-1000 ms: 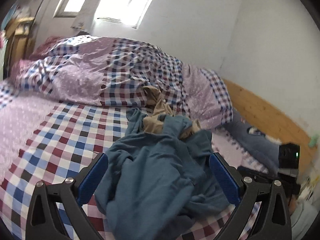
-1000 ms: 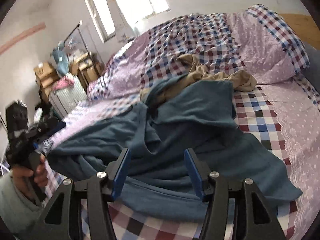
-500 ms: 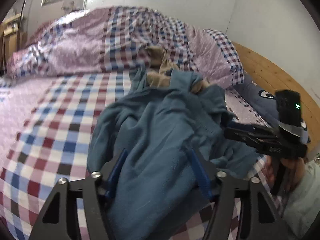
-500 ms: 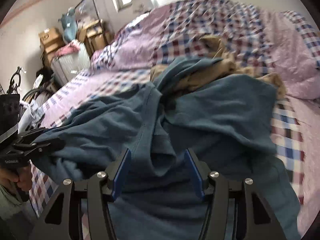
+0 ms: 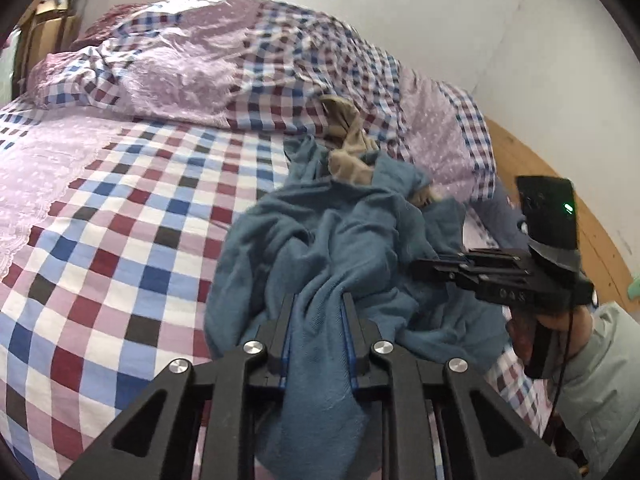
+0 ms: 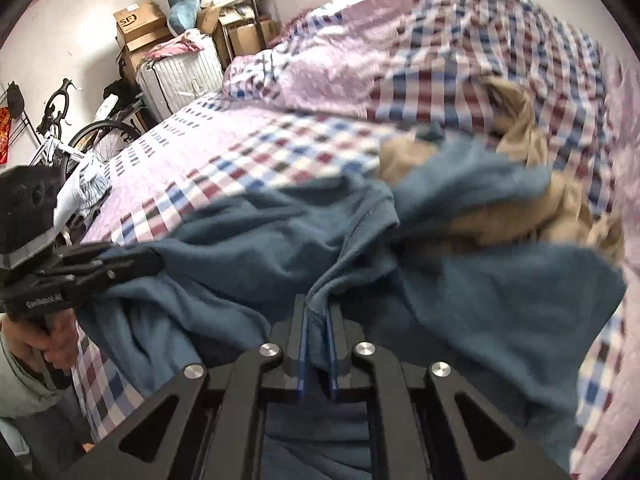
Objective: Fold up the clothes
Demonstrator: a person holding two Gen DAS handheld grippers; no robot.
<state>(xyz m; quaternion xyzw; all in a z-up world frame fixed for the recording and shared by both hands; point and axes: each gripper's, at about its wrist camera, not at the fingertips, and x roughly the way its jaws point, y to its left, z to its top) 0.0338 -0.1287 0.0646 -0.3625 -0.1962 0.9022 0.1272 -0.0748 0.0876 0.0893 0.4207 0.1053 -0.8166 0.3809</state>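
Note:
A crumpled blue garment [image 5: 340,232] lies on the checked bed sheet [image 5: 120,240], partly over a tan garment [image 5: 350,156]. My left gripper [image 5: 318,300] is closing, and its pads press on a bunched ridge of the blue cloth near the front edge. In the right wrist view the blue garment [image 6: 460,280] spreads wide, with the tan garment [image 6: 520,148] behind it. My right gripper [image 6: 317,300] is closing too, pinching a thin fold of blue cloth. Each view shows the other gripper at the garment's edge: the right gripper [image 5: 416,270] and the left gripper [image 6: 156,260].
A heaped checked quilt [image 5: 200,60] fills the back of the bed. A wooden headboard [image 5: 560,184] runs along the right wall. Beyond the bed stand a suitcase [image 6: 180,76], cardboard boxes [image 6: 140,24] and a bicycle [image 6: 80,140]. A person's hand [image 6: 36,336] holds the left gripper.
Both grippers went from wide jaws above the blue garment to jaws closed on its cloth. The left one sank toward the bed; the right one slid sideways along the garment.

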